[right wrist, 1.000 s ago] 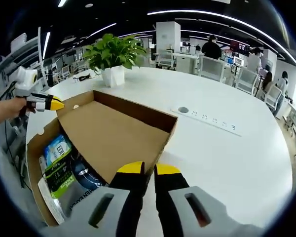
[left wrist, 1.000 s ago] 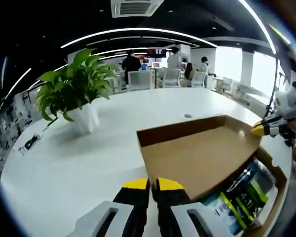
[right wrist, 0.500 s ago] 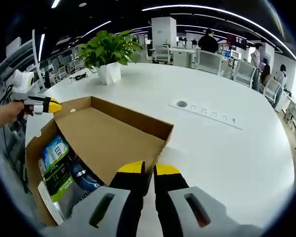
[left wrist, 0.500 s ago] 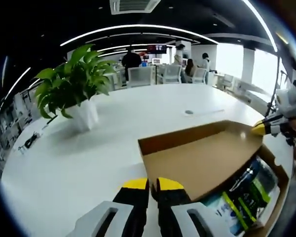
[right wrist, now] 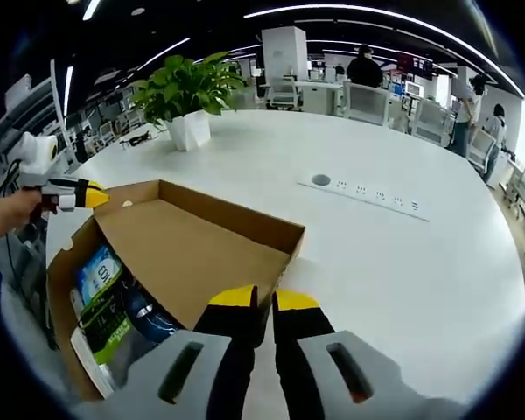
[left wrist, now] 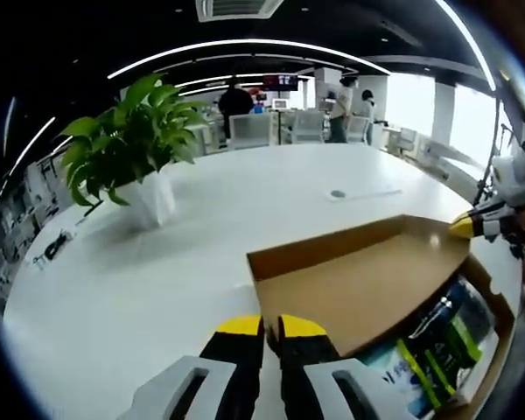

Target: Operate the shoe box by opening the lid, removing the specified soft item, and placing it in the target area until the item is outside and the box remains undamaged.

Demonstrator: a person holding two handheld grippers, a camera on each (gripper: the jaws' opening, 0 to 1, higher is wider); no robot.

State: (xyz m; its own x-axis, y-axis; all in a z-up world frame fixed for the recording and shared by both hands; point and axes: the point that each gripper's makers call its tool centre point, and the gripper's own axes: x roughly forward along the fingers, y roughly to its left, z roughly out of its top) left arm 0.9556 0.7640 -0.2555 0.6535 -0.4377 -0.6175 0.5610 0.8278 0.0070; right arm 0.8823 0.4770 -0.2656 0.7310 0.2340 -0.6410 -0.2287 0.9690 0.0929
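A: The left gripper [left wrist: 271, 325] has its two yellow-tipped jaws pressed on the near edge of the shoe box lid [left wrist: 359, 284], so it is pinching the lid. In the right gripper view the same tool comes in from the left, at the far corner of the lid [right wrist: 80, 194].

B: And the right gripper [right wrist: 262, 300]?

A: Its jaws are also closed on the lid [right wrist: 188, 254], at the edge nearest its camera. In the left gripper view its yellow tip [left wrist: 466, 227] touches the far corner of the lid. So the two tools hold the lid at opposite ends.

B: How does the lid stand?

A: It is lifted and tilted over the shoe box [right wrist: 63, 262], with its brown inner side up. The box [left wrist: 490, 293] is open beneath it and rests on the white table [right wrist: 402, 262].

B: Where is the soft item?

A: Inside the box, under the raised lid. I see soft packages [right wrist: 105, 302] with blue, green and dark printing; in the left gripper view they lie in the box to the right of the lid [left wrist: 433, 337]. Which one is the specified item, I cannot tell.

B: What else is near the box?

A: A potted plant [left wrist: 127, 149] in a white pot stands on the table beyond the box [right wrist: 185, 92]. A power strip [right wrist: 367, 192] lies flat on the table, well apart from the box. Behind the table there are office chairs [left wrist: 249, 136] and some people.
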